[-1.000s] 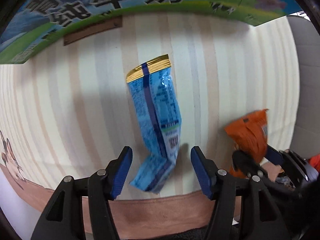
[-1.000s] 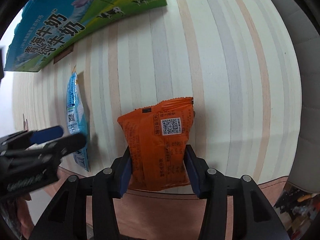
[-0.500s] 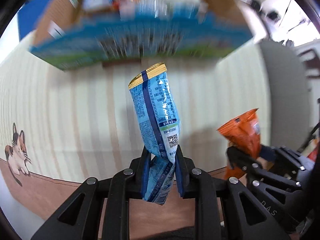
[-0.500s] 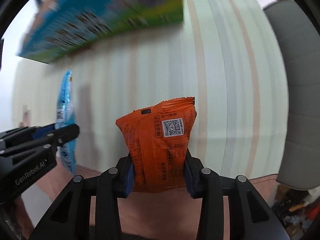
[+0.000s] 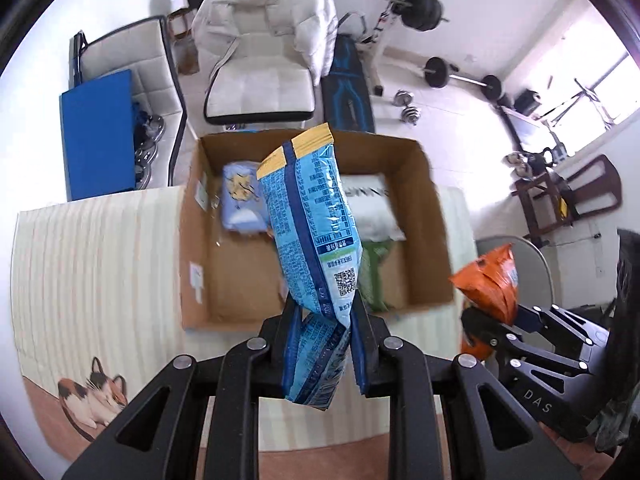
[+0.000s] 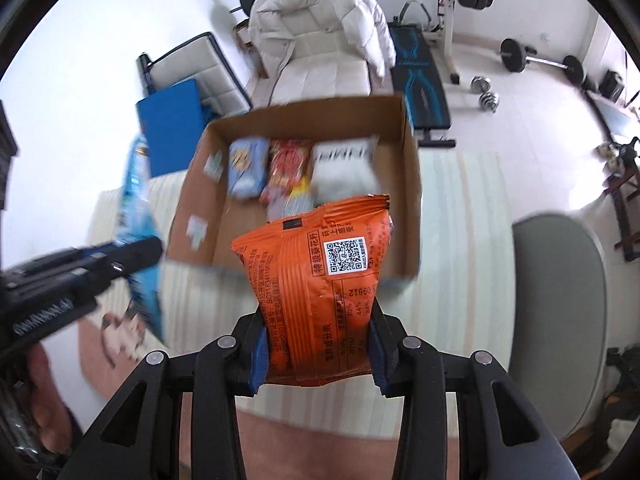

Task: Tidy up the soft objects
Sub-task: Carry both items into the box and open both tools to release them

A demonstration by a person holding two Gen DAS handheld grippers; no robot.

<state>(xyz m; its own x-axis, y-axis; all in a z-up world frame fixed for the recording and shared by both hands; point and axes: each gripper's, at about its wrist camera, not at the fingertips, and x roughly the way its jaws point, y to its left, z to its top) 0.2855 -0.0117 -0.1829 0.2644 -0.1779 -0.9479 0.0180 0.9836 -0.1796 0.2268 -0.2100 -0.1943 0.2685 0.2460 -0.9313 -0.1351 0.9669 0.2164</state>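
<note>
My left claw [image 5: 323, 344] is clamped on the lower end of the blue packet [image 5: 310, 236]; the packet stands up between the pads, its gold-edged top leaning left, its tail crumpled below the grip. My right claw [image 6: 318, 346] is clamped on the orange packet [image 6: 316, 280], upright, QR code facing the camera, bottom edge poking out under the pads.

In the left view the right claw [image 5: 492, 320] sits to the right with the orange packet [image 5: 490, 280] in it, well apart from the blue one. In the right view the left claw [image 6: 132, 256] comes in from the left, blurred, the blue packet [image 6: 138, 216] a streak above and below it.

Both packets are held off the table [image 5: 96, 248], which has a striped cloth and a cat print [image 5: 94, 400] at the near left corner.

Just past the claws an open box [image 6: 410, 184] sits on the table. Inside at the far wall: a pale blue pack [image 6: 246, 166] on the left, a red pack [image 6: 286, 164] in the middle, a white pack [image 6: 344, 164] on the right. Something green [image 5: 374, 276] lies on the box floor, mostly hidden by the blue packet; can't tell what it is.

Beyond the table: a white chair [image 6: 320, 40] with a puffy coat over it, a blue mat [image 5: 98, 136] on the left, a weight bench [image 6: 420, 72], barbells [image 6: 540, 60] on the floor to the right. A grey chair [image 6: 556, 312] is by the table's right edge.
</note>
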